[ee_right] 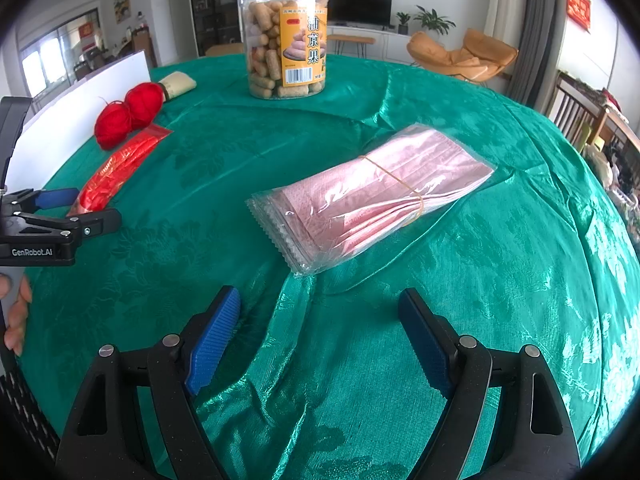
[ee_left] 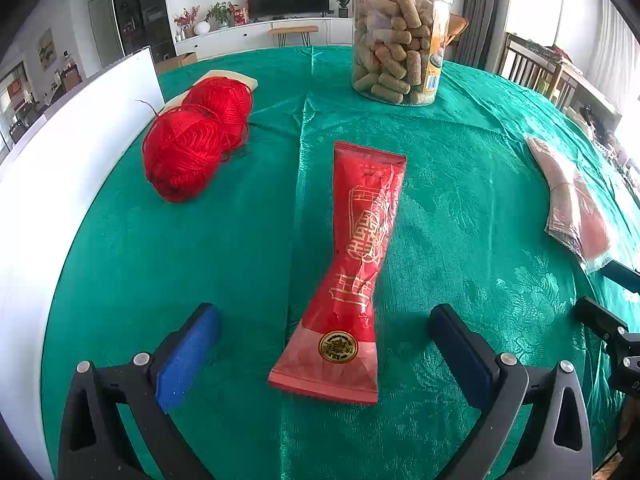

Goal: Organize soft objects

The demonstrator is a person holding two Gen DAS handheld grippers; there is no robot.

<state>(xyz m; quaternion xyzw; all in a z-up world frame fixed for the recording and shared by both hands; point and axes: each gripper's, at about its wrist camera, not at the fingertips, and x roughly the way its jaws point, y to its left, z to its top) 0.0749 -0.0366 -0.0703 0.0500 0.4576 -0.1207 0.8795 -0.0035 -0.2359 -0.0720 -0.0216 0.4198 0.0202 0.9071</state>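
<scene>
1. A green tablecloth [ee_left: 460, 200] is covering the whole round table, lying in shiny folds and wrinkles.
2. A white board [ee_left: 60, 200] is standing upright along the table's left edge.
3. A clear snack jar [ee_right: 286, 40] with a yellow label is standing upright at the far side of the table, well apart from everything else.
4. A clear packet of pink sheets [ee_right: 372, 196], bound with a rubber band, is lying flat right of centre, just beyond the right gripper [ee_right: 320, 340] and not touching it.
5. The right gripper is hovering with its jaws spread wide, nothing between its blue pads [ee_right: 214, 342].
6. The left gripper [ee_left: 324, 348] is standing wide open too; the near end of the red packet is lying between its pads [ee_left: 188, 356], but neither pad is touching it.
7. The red packet [ee_left: 356, 264], printed in gold, is lying flat on the cloth, left of centre, pinched narrow at its middle.
8. Two balls of red yarn [ee_left: 192, 144] are sitting touching each other at the far left, near the board and just beyond the red packet.
9. A pale cream roll [ee_right: 178, 84] is lying just behind the yarn.
10. A person's fingers [ee_right: 16, 312] are showing at the left edge of the right wrist view.
</scene>
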